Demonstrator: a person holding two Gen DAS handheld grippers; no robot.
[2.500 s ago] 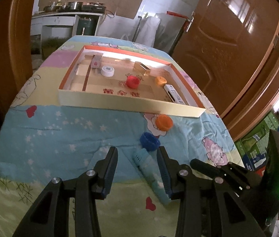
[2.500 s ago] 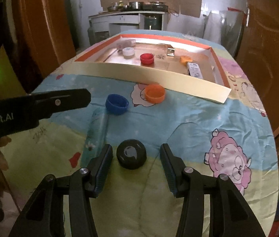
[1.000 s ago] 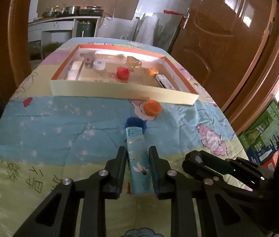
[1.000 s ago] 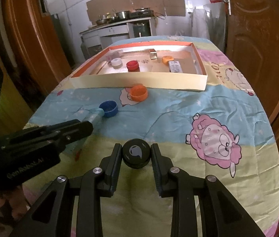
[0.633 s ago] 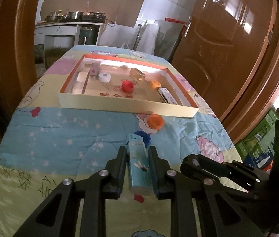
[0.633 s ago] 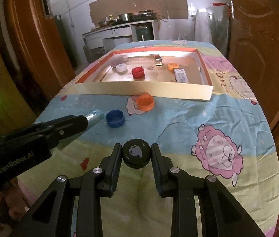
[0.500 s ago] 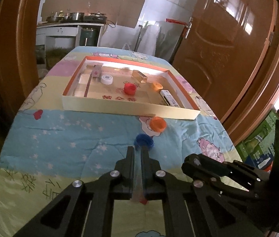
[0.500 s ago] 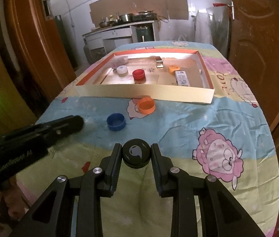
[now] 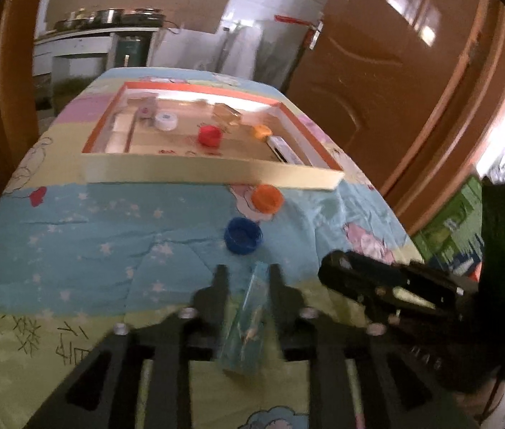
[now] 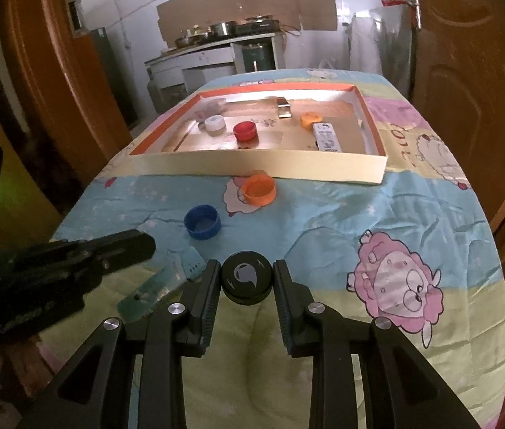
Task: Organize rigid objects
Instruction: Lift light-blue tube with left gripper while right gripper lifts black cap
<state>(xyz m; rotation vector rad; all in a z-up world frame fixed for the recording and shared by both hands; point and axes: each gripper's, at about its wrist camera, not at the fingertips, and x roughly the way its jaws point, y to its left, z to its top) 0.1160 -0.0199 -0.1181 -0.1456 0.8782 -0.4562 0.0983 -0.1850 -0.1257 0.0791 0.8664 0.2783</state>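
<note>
Teal lighter (image 9: 249, 325) — lying tilted between the left gripper (image 9: 247, 279) jaws, which have just been opening, pads apparently clear; it is slipping, needing re-gripping. Black cap (image 10: 247, 280) — right gripper (image 10: 247, 282) is clamping it, awaiting the tray (image 10: 259, 168).

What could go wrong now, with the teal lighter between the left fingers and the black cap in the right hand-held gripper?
1. The teal lighter stands tilted between the left hand-held gripper jaws, which have just been opening; it may slip out or topple.
2. The two grippers are close together; the right hand-held gripper, shut on the black cap, may knock the lighter.
3. The blue cap lies just ahead and could be pushed.
</note>
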